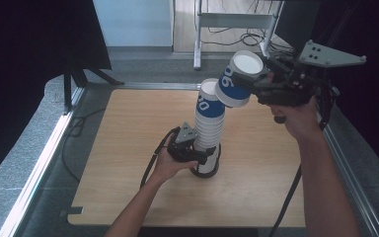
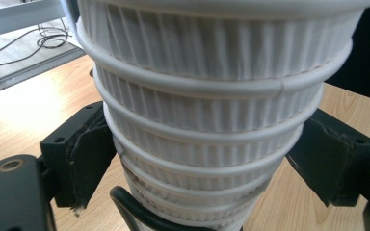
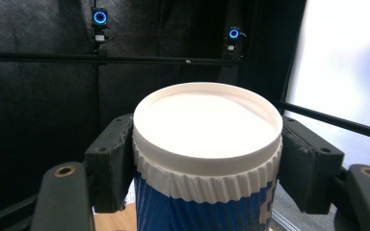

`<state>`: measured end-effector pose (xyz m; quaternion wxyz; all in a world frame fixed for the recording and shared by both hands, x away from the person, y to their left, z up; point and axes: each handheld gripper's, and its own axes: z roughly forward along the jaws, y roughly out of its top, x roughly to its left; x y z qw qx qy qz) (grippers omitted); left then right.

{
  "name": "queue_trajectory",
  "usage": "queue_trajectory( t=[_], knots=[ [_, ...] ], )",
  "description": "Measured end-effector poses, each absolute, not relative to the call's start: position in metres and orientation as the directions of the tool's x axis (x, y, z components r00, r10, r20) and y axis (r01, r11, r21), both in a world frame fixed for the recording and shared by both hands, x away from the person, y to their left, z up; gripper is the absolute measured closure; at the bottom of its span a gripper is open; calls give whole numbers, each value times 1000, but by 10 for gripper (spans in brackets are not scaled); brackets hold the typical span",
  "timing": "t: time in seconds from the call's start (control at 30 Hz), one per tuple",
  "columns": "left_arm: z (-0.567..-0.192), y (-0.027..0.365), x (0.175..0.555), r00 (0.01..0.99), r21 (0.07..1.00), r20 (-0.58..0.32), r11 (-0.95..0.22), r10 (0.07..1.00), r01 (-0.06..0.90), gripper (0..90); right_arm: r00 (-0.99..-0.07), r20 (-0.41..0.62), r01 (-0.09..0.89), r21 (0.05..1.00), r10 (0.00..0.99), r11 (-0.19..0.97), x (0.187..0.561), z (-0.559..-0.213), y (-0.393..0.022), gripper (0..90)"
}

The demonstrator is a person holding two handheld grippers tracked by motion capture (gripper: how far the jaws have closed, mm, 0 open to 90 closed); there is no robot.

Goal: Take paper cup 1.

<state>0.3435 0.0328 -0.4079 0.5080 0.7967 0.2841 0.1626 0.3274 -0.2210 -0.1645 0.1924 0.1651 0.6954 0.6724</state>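
1. Cup (image 1: 238, 79), blue and white, sits clamped near its rim in the right gripper (image 1: 262, 81), tilted in the air just above and right of the stack
2. Right hand (image 1: 296, 116) is raised, forearm angled up from below
3. Left gripper (image 1: 200, 152) grips the stack of cups (image 1: 208, 126) low down, both pads (image 2: 89, 154) pressed on its ribbed sides
4. Left hand (image 1: 167, 165) lies low over the wooden table (image 1: 128, 148), where the stack stands upright

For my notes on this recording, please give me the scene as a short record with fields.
surface: light wooden table
stack: upside-down white and blue ribbed paper cups, upright on the table
left tongs: closed around the stack's lower part
lifted cup: blue and white ribbed paper cup, tilted, beside the stack's top
right tongs: shut on the lifted cup
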Motion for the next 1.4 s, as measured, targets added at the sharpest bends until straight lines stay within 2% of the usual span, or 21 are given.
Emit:
queue_trajectory(
  t=[0.6,1.07,1.4],
  knots=[
    [-407,33,343,783,898,-29,-327,622,293,135,-859,-22,-10,1000,511,25,313,-208,-263,293],
    [-407,32,342,772,901,-42,-310,634,303,129,-857,30,72,996,514,62,314,-269,-268,292],
    [-406,36,341,779,901,-57,-304,624,310,17,-856,49,103,992,514,77,312,-300,-265,291]
  ],
)
